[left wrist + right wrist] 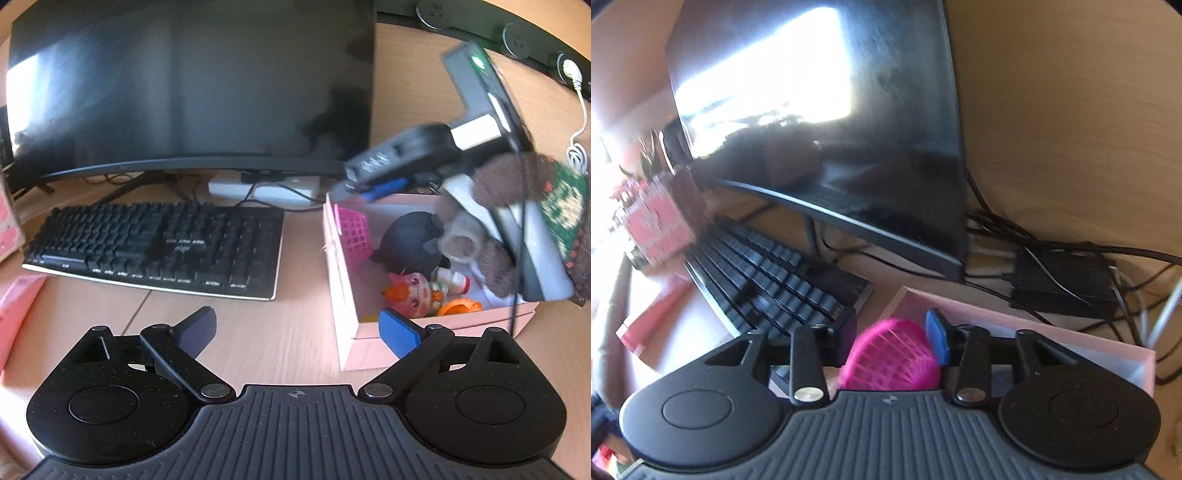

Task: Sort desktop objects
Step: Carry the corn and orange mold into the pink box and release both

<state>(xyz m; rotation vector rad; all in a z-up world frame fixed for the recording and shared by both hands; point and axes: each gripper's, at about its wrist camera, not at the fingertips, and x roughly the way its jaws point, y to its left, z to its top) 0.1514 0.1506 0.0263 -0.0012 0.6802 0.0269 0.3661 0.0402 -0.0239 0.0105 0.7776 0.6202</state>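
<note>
pink mesh basket (pixel 892 356) sits clenched in my right jaws over the pink box (pixel 1108 343); left jaws gape, released. i should lower it gently beside the toys (pixel 417 291), then let go.

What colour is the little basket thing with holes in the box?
Bright pink. The basket shows best in the right wrist view, close up.

Light wooden desk (pixel 258 339); dark curved monitor (pixel 192 88) reflecting bright window light; black keyboard (pixel 155 247).
</note>
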